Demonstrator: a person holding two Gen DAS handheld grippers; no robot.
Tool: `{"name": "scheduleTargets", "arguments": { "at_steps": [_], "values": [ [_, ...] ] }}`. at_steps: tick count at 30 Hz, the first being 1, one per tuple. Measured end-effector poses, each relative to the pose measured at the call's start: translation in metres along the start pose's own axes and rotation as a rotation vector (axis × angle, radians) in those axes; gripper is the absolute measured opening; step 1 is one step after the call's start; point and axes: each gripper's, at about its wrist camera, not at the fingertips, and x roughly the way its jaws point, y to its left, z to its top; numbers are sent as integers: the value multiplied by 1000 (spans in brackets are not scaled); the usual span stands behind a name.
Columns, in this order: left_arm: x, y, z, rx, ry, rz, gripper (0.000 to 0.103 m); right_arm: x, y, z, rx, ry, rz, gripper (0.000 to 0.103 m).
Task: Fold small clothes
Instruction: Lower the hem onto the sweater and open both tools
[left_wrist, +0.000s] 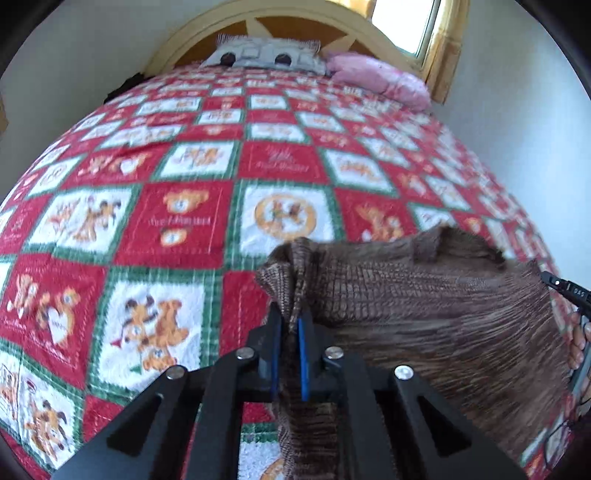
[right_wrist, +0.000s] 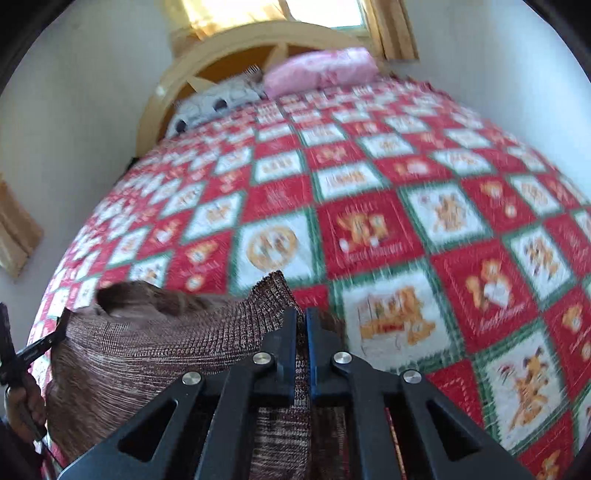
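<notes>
Brown knit garment (left_wrist: 424, 295) stretched above the patchwork bed quilt (left_wrist: 184, 221), left gripper (left_wrist: 290, 325) pinching one corner, right gripper (right_wrist: 302, 332) pinching the other.

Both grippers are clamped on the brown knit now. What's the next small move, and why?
Probably lift both ends together and draw them apart. The left gripper and right gripper are each shut on an end of the brown knit garment, which sags bunched between them above the quilt, so it needs spreading before folding.
</notes>
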Motion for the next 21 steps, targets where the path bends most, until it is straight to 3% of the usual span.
{"name": "scheduleTargets", "arguments": {
  "at_steps": [6,9,11,12,13,14,15,17,21],
  "values": [
    [-13,-14,4,54,-60,36,10,-11,8,6,-38,-61,-9,4],
    [3,-10,5,42,-14,65,15,15,7,5,-41,68,-16,4],
    [-1,-9,2,27,-29,76,18,15,2,3,-25,80,-24,7],
    [-8,-9,0,9,-38,78,28,10,1,1,-18,66,-23,17],
    [-13,-8,-2,0,-42,81,37,3,-1,-2,-8,56,-6,38],
    [-20,-8,-5,-1,-48,80,53,-3,-3,-5,2,54,18,50],
    [-28,-8,-9,4,-60,82,62,-11,-4,-9,10,48,42,61],
    [-49,-9,-22,21,-107,86,63,-30,-4,-22,-4,27,50,61],
    [-72,-8,-59,19,-71,72,63,-69,4,-56,-65,39,63,61]
  ]
}}
